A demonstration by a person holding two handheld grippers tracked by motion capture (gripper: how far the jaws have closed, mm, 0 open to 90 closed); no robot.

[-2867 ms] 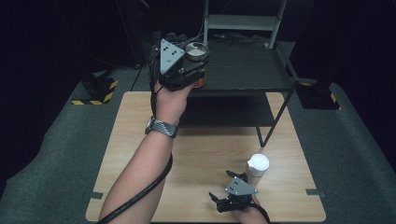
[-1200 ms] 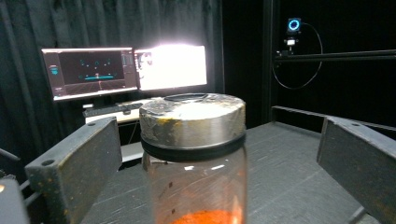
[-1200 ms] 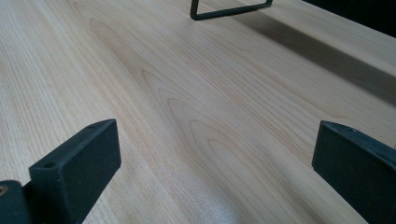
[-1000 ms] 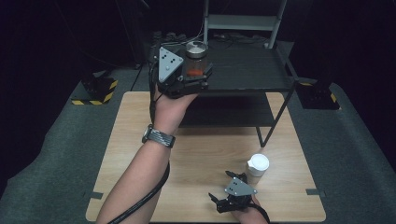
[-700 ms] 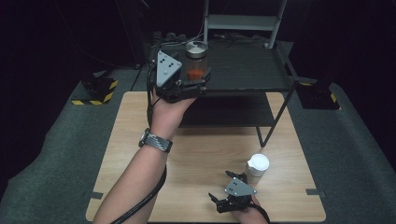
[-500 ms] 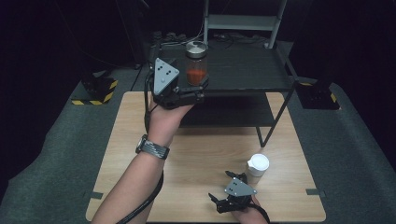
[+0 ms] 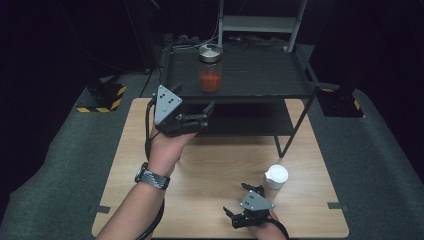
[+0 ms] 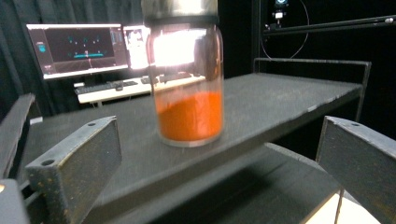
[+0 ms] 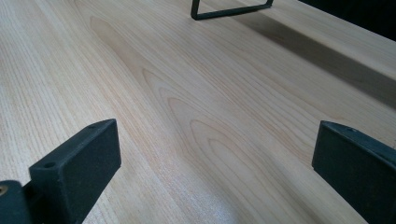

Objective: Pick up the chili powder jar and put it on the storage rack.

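The left gripper (image 7: 200,116) hangs just below the front edge of the black shelf (image 7: 260,75), jaws spread and holding nothing; the jar (image 7: 210,67) of orange powder stands upright on the top tier, apart from it, so the placing looks done; further right a white cup (image 7: 276,176) waits on the wooden table (image 7: 210,165), the right gripper (image 7: 242,202) resting near it, jaws wide, likely next

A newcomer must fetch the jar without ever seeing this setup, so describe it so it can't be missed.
Find the black metal rack at the far edge of the wooden table. On its top shelf, towards the left, stands the jar: clear glass, silver lid, orange powder filling its lower part. The only other container, a small white cup, sits on the table.
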